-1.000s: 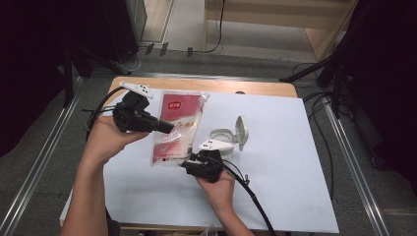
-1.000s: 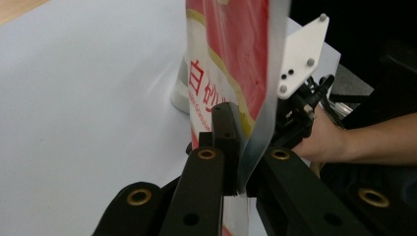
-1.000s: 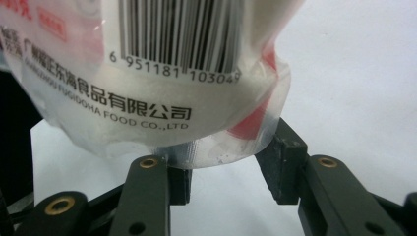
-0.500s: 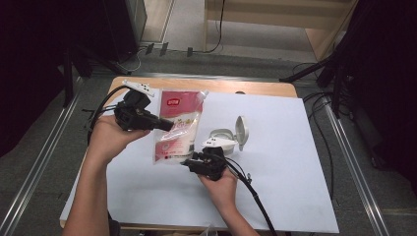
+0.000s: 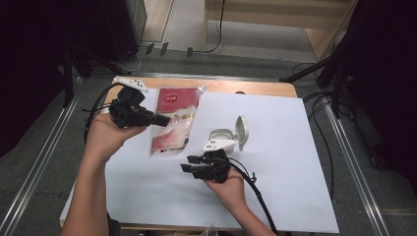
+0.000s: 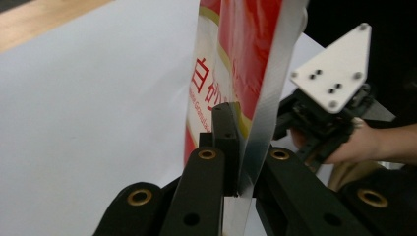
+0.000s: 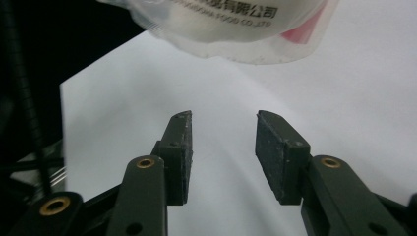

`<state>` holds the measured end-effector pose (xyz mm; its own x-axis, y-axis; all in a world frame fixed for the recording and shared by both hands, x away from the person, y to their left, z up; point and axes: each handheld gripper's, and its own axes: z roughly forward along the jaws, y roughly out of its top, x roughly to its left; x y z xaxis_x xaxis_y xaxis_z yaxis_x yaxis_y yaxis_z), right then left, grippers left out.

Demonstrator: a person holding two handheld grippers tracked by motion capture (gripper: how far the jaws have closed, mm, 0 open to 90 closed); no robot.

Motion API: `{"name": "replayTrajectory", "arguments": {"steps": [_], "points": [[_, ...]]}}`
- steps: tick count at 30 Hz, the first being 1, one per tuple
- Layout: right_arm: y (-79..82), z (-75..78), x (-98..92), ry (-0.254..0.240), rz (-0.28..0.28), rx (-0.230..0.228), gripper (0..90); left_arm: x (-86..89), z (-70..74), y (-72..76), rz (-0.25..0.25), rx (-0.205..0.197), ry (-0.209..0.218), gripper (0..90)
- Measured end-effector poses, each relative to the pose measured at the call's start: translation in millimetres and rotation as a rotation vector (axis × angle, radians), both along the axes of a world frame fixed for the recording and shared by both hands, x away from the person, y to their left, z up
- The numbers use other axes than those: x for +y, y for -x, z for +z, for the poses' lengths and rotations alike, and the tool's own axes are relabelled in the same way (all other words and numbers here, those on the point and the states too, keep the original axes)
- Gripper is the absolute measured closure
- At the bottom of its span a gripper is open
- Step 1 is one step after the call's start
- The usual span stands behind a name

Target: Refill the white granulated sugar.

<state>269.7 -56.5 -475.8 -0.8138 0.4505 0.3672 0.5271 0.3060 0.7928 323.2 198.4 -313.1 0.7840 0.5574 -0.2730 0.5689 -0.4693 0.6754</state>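
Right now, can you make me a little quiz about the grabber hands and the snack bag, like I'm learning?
1. True or false: the left gripper is pinching the edge of the red and white bag.
2. What is between the right gripper's jaws? A) the bag B) nothing C) the white container
3. What stands up from the white container on the white sheet?

Key:
1. True. Its jaws are shut on the bag's sealed edge.
2. B. The jaws are apart, with the bag's end just ahead of them.
3. Its hinged lid, which is flipped open.
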Motion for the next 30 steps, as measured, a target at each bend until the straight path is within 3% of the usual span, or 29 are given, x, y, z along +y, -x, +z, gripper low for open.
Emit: {"name": "replayTrajectory", "arguments": {"steps": [8,12,14,16,19,22,27,30], "points": [[3.8,14.4,-22.8,-0.014,0.065,-0.012,56.4,-1.0,-9.5,-11.4,0.068,-0.021,-0.048,90.0],[6.7,17.7,-36.7,-0.011,0.084,-0.017,55.1,5.3,-22.6,-20.6,0.093,0.013,-0.016,90.0],[10.1,20.2,-44.8,0.013,0.09,-0.055,55.2,9.7,-30.7,-25.4,0.108,0.027,0.005,90.0],[10.7,22.1,-51.2,0.012,0.092,-0.065,55.2,11.7,-36.1,-29.1,0.122,0.032,0.006,90.0],[10.0,25.3,-61.3,-0.004,0.096,-0.048,53.1,11.7,-44.0,-34.1,0.16,0.014,-0.029,90.0],[8.3,25.1,-73.5,-0.012,0.116,-0.061,51.5,12.3,-51.5,-38.9,0.198,-0.005,-0.053,90.0],[4.3,25.0,-90.6,0.011,0.103,-0.078,52.4,12.1,-60.4,-48.0,0.239,-0.021,-0.024,90.0],[5.5,25.4,-99.2,0.02,0.098,-0.091,52.7,6.5,-60.7,-53.0,0.227,-0.012,0.01,90.0]]}}
